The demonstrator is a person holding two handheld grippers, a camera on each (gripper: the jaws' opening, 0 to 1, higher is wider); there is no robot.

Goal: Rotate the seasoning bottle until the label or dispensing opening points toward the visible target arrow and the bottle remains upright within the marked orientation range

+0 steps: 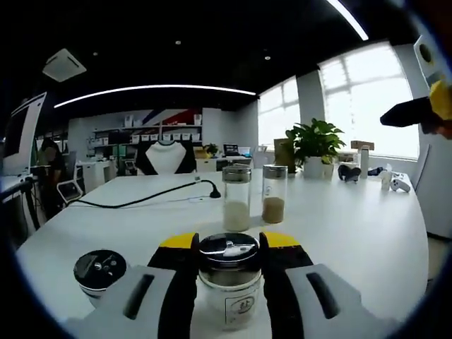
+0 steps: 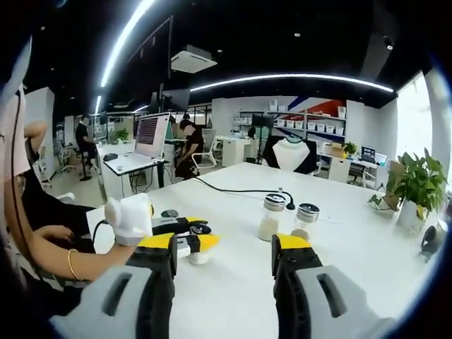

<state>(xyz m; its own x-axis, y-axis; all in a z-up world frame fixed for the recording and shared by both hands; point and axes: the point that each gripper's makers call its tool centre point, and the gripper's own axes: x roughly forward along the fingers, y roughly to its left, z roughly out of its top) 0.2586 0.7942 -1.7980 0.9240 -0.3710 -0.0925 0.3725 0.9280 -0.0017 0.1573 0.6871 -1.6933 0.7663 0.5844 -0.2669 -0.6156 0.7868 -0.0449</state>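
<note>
We have the seasoning bottle (image 1: pixel 229 279) upright on the white table (image 1: pixel 367 233), pinched between the left gripper's (image 1: pixel 229 272) jaws; the right gripper (image 2: pixel 222 258) hovers spread, holding nothing; we judge rotation is underway; next, twist gently without tipping; we see no arrow.

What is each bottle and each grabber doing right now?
Seasoning bottle: upright, lid on, clamped between jaws.
Left gripper: shut on the seasoning bottle.
Right gripper: open, holding nothing.
Two far shakers: upright, capped, partly filled.
Black-lidded shaker: upright, capped.
</note>
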